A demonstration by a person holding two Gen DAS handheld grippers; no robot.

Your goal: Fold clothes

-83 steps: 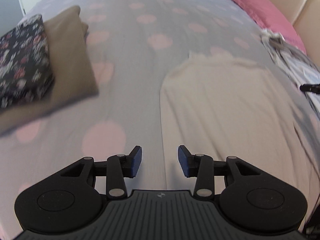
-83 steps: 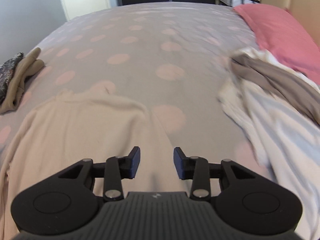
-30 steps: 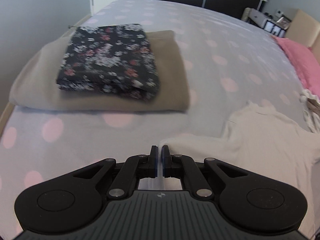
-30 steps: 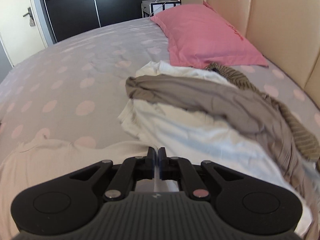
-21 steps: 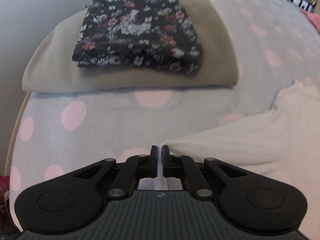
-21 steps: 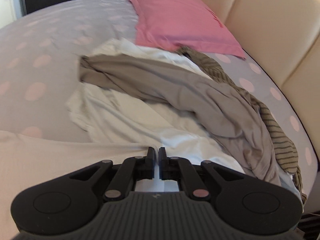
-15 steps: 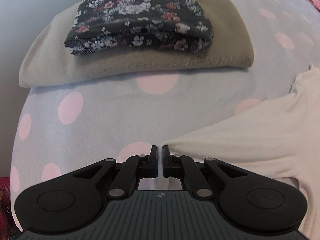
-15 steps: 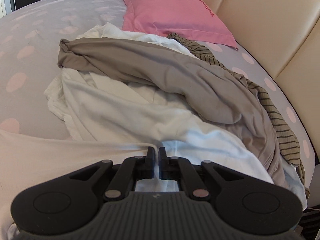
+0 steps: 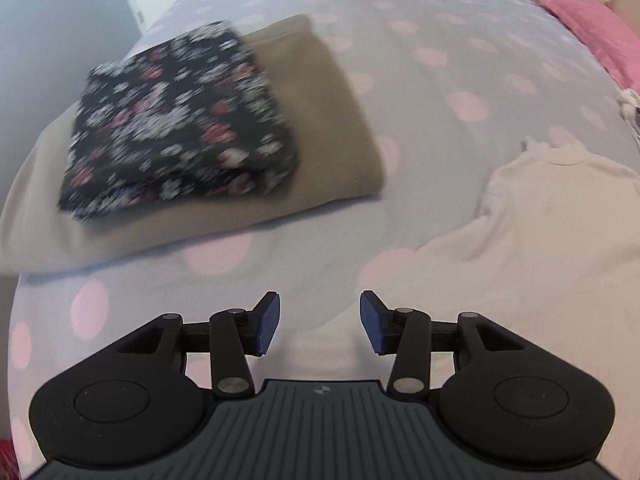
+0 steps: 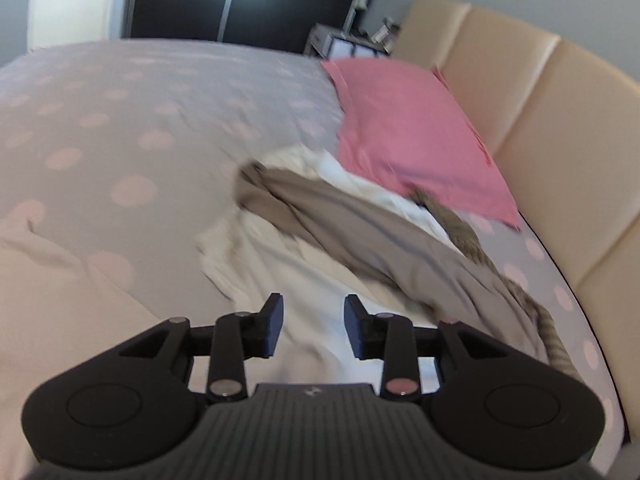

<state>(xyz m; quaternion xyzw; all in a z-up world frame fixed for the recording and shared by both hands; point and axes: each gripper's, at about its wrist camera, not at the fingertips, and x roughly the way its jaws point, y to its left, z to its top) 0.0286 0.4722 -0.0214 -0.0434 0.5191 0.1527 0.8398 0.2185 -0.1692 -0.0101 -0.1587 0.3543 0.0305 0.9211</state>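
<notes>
Left wrist view, near to far: the left gripper [image 9: 318, 322] stands with jaws spread and nothing between them. Directly under and ahead of the gap lies the near edge of a cream top [image 9: 520, 256], spread flat on the spotted bedcover [image 9: 400, 80]. The top runs away from the jaws toward the upper right, its collar at the far end, so its long axis slants off to the right of the gripper's line. Farther left, apart from the top, a folded floral garment [image 9: 176, 120] sits on a folded tan garment [image 9: 332, 112].

Right wrist view, near to far: the right gripper [image 10: 314, 326] is likewise released and empty. The cream top [image 10: 52, 300] lies to the left of its jaws. Straight ahead is a loose heap: a white garment [image 10: 280, 256] with a grey-brown garment [image 10: 360, 236] draped across it, and beyond them a pink pillow [image 10: 404, 132] against the headboard [image 10: 540, 100].

Judgement: the cream top lies between the two grippers, each near one side edge of it, the left one closer over the cloth. A fold would turn on both jaws closing on those edges and carrying them across the top's long axis. The view is motion-blurred, so the exact edge positions are uncertain.
</notes>
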